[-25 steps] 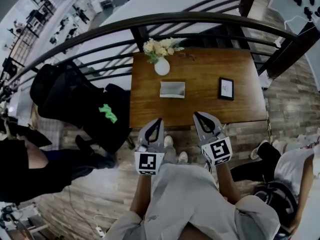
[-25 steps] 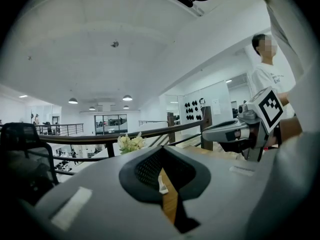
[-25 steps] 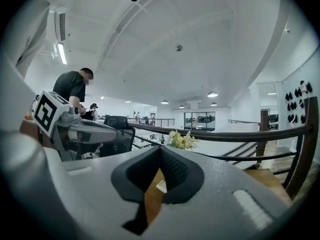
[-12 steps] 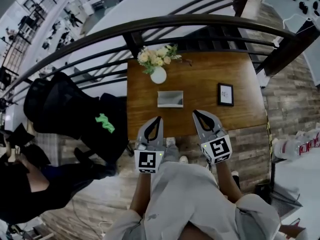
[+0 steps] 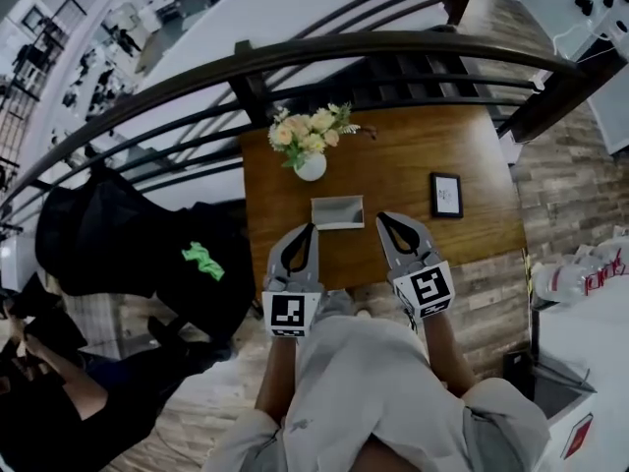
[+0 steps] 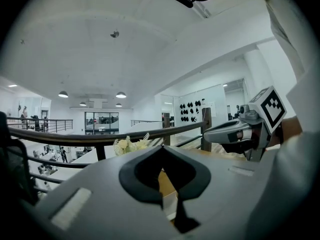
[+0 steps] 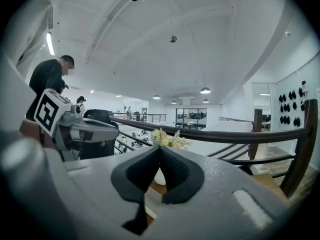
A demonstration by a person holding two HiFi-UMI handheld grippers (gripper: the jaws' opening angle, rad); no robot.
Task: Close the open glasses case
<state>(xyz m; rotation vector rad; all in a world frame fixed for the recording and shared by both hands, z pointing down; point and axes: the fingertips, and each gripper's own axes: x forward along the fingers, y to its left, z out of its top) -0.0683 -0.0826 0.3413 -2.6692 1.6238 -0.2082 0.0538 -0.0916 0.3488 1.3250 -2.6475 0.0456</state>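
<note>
Wooden table [image 5: 472,146] beside a curved dark railing [image 5: 295,52]. Head view: the glasses case [image 5: 337,211] lies on the table near its front edge, between a vase of flowers [image 5: 311,163] behind it and a small framed picture [image 5: 446,195] to the right. The left gripper [image 5: 307,228] and right gripper [image 5: 383,218] hover just in front of the case, apart from it. Only the gripper views show the jaws: left gripper [image 6: 161,148] and right gripper [image 7: 160,148] each have tips pressed together, holding nothing.
</note>
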